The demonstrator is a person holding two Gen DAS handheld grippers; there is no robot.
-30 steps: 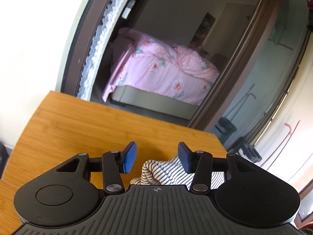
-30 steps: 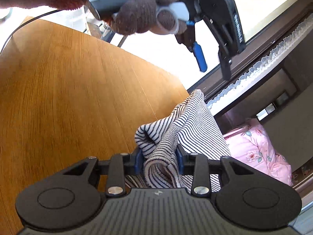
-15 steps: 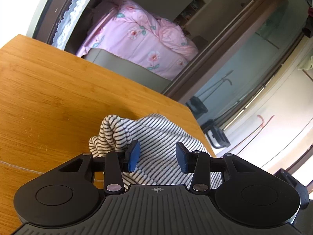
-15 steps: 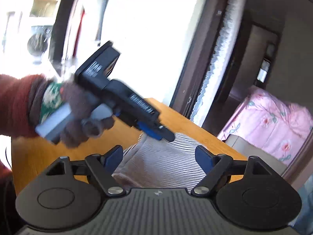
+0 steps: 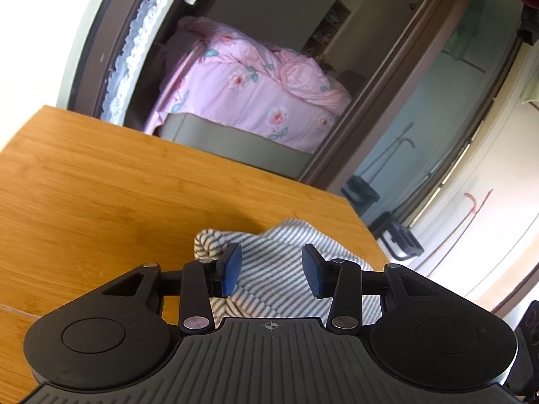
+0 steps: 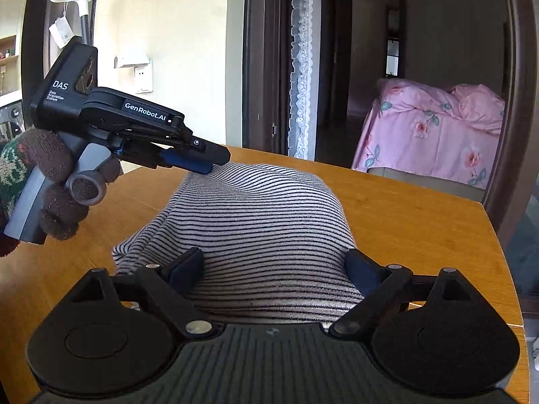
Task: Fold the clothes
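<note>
Garment: striped top (image 6: 262, 235) is lying bunched on the wooden table (image 6: 421, 229), near its far right corner.
Right gripper (image 6: 273, 266): jaws have just been opening, now hanging wide, released, over the near hem.
Left gripper (image 5: 271, 271): hovering part-open over the cloth's left edge, gripping nothing.
Axis: cloth is running away from the right gripper, the nearer one.

I'm at a bamboo-look wooden table (image 6: 421, 208) by a dark-framed doorway (image 6: 262, 67) with a lace curtain (image 6: 301, 60). Past it, a dim bedroom with a bed (image 5: 256, 101) under a pink floral quilt. Cream walls, lots of daylight.
</note>
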